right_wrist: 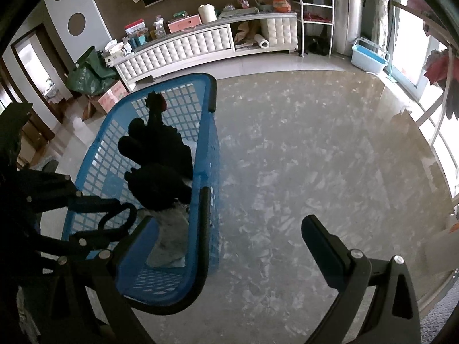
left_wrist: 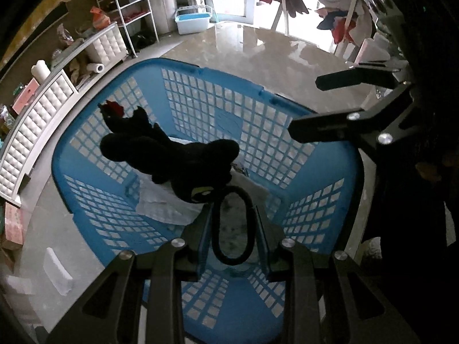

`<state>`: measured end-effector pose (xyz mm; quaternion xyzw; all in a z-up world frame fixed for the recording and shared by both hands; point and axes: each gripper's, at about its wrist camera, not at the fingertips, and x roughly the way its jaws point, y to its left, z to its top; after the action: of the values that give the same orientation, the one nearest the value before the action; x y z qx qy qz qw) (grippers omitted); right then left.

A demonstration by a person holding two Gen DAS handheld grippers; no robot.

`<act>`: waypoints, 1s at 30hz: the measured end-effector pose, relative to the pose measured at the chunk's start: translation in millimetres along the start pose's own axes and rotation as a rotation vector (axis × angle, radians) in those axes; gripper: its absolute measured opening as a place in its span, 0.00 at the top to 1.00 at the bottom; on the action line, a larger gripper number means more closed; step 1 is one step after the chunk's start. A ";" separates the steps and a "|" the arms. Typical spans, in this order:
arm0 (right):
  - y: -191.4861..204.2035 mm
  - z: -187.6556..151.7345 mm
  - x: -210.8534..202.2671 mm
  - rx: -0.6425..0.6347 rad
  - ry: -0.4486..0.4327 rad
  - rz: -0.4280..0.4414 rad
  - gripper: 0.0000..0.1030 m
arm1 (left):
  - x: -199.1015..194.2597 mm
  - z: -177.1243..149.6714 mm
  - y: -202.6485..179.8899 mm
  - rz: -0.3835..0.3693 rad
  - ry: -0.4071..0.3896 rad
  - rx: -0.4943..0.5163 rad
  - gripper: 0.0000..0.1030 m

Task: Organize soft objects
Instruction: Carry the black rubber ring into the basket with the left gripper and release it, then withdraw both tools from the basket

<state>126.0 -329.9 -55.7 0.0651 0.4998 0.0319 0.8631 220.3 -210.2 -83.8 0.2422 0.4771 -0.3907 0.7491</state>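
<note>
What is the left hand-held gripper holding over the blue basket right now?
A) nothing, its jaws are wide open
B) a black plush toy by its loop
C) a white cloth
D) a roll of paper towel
B: the left hand-held gripper is shut on the black loop of the black plush toy, which hangs over the blue basket.
</note>
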 end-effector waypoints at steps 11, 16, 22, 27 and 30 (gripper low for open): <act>-5.9 0.9 -6.3 0.012 -0.002 0.009 0.03 | 7.8 0.6 2.8 -0.016 0.004 -0.012 0.64; -7.7 0.4 -6.0 0.009 -0.004 0.015 0.03 | 1.5 -1.1 2.7 0.009 -0.011 -0.015 0.31; -6.0 -0.6 -9.7 -0.001 -0.006 0.019 0.03 | -14.7 -3.0 3.7 0.036 -0.055 -0.034 0.09; -2.2 -0.2 -17.5 -0.004 -0.022 0.023 0.03 | -34.8 -6.3 7.5 0.074 -0.107 -0.071 0.00; 2.4 0.4 -24.0 -0.009 -0.033 0.020 0.03 | -56.5 -11.7 11.8 0.097 -0.166 -0.099 0.00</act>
<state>114.5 -330.4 -34.5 0.0667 0.4846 0.0419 0.8712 210.3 -174.8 -37.9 0.1947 0.4195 -0.3486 0.8152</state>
